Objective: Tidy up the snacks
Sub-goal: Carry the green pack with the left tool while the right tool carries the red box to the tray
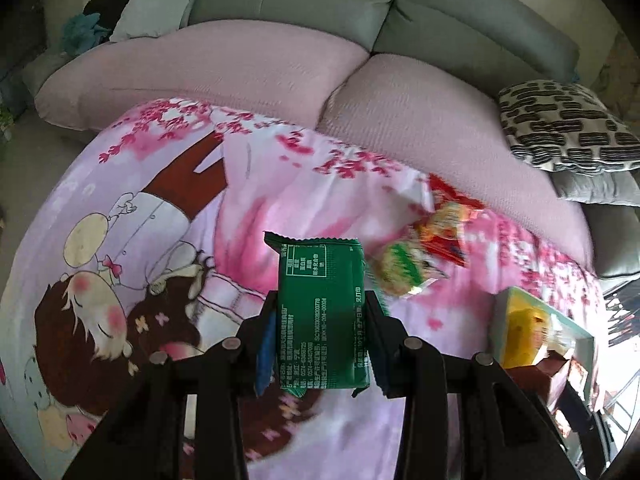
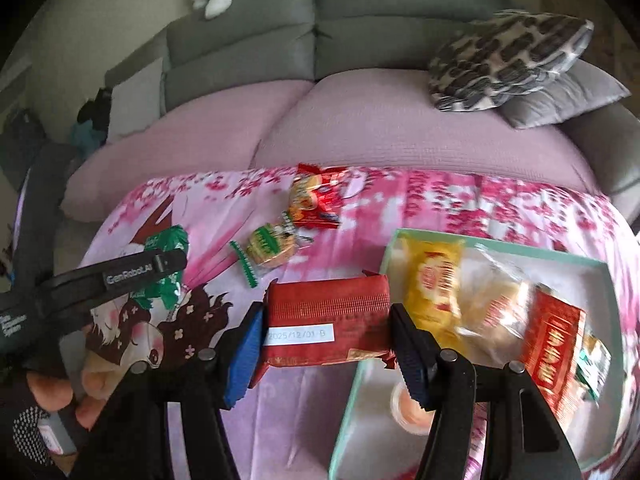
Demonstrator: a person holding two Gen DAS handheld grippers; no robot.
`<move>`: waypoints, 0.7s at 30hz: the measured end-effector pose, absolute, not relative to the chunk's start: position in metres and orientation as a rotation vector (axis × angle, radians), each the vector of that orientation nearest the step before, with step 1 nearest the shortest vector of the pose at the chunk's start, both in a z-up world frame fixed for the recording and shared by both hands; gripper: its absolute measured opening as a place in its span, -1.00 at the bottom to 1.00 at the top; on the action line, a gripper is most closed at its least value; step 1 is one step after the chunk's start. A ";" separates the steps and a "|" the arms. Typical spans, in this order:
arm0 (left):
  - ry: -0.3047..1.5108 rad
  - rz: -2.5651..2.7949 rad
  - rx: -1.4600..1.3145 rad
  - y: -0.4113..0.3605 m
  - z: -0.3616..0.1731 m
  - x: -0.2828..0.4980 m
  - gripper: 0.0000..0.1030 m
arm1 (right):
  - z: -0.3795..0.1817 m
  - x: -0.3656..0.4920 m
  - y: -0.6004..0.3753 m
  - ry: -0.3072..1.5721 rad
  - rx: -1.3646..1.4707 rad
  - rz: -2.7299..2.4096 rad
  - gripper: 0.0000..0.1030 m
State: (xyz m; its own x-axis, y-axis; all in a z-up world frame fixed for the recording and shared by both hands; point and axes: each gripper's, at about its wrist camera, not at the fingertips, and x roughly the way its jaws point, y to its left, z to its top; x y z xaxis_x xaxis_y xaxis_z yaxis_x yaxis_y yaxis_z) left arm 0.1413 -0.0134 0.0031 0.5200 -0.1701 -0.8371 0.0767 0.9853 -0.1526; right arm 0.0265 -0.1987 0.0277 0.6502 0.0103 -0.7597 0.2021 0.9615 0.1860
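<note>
My left gripper is shut on a green snack packet, held upright above the cartoon cloth. In the right wrist view the same gripper shows at the left with the green packet in its jaws. My right gripper is shut on a red packet with a white date label, just left of a mint-green box. The box holds yellow, clear and red packets. Two loose snacks lie on the cloth: a red-orange one and a green-striped one.
The box stands at the cloth's right edge. Pink seat cushions and a grey sofa back lie beyond the cloth. A black-and-white pillow rests at the right. A hand holds the left gripper's handle.
</note>
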 end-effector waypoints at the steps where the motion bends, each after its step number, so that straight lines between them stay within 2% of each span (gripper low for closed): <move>1: 1.010 -0.158 -0.107 -0.019 0.006 0.137 -0.20 | 0.029 0.022 -0.203 0.853 0.278 -0.120 0.25; 11: 0.977 -0.319 -0.029 -0.091 0.015 0.105 -0.20 | 0.030 -0.013 -0.277 0.805 0.417 -0.287 0.25; 21: 1.023 -0.489 0.117 -0.165 -0.008 0.075 -0.20 | 0.021 -0.056 -0.364 0.768 0.566 -0.489 0.25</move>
State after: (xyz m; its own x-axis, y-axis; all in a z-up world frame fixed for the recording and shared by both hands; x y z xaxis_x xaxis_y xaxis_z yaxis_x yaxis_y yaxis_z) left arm 0.0748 -0.1651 -0.0084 0.4240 -0.3359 -0.8411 0.4433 0.8868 -0.1306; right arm -0.0564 -0.3644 0.0213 0.6239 -0.2031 -0.7546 0.5979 0.7459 0.2936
